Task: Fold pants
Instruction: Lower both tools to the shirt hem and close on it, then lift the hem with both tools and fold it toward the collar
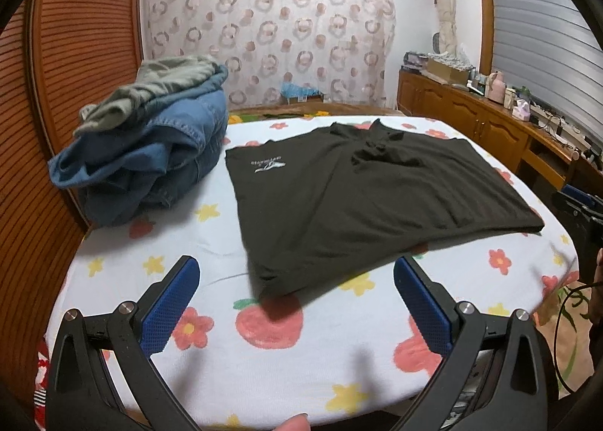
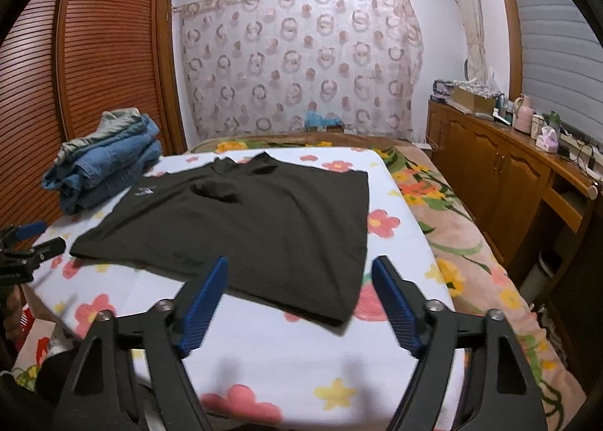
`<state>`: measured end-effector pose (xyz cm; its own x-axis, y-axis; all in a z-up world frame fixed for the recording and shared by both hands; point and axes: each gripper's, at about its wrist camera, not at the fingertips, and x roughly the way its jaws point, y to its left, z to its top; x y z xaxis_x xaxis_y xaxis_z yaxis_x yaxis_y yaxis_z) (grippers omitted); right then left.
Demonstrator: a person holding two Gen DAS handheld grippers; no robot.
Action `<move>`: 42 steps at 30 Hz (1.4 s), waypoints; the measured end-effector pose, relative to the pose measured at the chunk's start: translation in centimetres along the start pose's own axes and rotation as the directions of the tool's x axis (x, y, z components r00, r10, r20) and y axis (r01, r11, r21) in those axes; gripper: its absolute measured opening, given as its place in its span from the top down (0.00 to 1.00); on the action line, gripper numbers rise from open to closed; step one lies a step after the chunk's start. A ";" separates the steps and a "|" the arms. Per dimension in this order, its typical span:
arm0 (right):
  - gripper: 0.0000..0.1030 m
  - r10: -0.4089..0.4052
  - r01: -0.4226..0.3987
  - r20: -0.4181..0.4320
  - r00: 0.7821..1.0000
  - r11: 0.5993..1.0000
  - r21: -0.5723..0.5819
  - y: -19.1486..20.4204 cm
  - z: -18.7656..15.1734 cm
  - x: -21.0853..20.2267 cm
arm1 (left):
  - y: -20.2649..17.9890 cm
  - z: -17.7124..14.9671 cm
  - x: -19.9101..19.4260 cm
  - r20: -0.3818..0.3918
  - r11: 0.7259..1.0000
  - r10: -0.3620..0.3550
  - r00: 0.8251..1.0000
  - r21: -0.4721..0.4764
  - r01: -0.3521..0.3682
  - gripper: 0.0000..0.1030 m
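The white print on the black pants [image 1: 268,164] is too small and smeared to read in either view. The near hem [image 1: 286,280] is blurry in the left wrist view. The other tool [image 1: 580,212] is chopped off by the right edge there. A fingertip [image 1: 296,423] pokes in at the bottom edge. Bottles on the far cabinet [image 2: 535,126] are too tiny to make out.

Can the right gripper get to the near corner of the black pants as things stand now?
Probably yes. The right gripper is open and empty, and the near corner of the black pants lies flat on the cloth just ahead of its fingers, with nothing between them. The left gripper is far to the side.
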<state>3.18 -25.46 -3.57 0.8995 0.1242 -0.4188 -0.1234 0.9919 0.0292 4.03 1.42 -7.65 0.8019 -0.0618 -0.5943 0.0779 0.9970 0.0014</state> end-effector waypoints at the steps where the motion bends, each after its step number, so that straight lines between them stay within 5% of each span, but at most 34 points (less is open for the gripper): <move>1: 0.33 -0.004 0.004 -0.011 1.000 1.000 -0.001 0.0 0.1 0.2 | 0.1 -0.1 0.2 -0.006 1.000 0.000 1.000 -0.001 0.000 0.00; 9: 0.37 -0.008 0.010 -0.072 0.997 1.000 0.020 -0.5 0.7 1.0 | 2.2 -0.8 2.9 -0.073 1.000 0.019 0.997 -0.013 -0.020 0.08; 28: 0.42 0.021 -0.022 -0.135 0.991 1.000 -0.002 -1.7 2.8 2.0 | 2.8 -1.3 4.2 -0.131 0.996 -0.090 0.987 -0.038 0.086 0.48; 32: 0.55 0.031 -0.032 -0.130 0.991 0.999 -0.008 -2.1 3.0 2.6 | 2.7 -1.1 4.4 -0.139 0.995 -0.102 0.985 -0.033 0.098 0.59; 37: 0.83 0.062 -0.063 -0.130 0.990 0.998 -0.006 -2.3 2.9 2.9 | 2.2 -0.9 4.5 -0.144 0.991 -0.132 0.981 -0.018 0.131 0.79; 42: 0.91 0.081 -0.082 -0.117 0.990 0.997 0.000 -2.4 3.1 2.6 | 1.7 -0.3 3.8 -0.137 0.990 -0.142 0.980 -0.003 0.143 0.88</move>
<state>7.12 -27.40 -1.91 0.8313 0.2004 -0.5184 -0.1964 0.9785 0.0633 7.03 2.92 -10.10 0.6937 -0.1960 -0.6931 0.1905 0.9779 -0.0859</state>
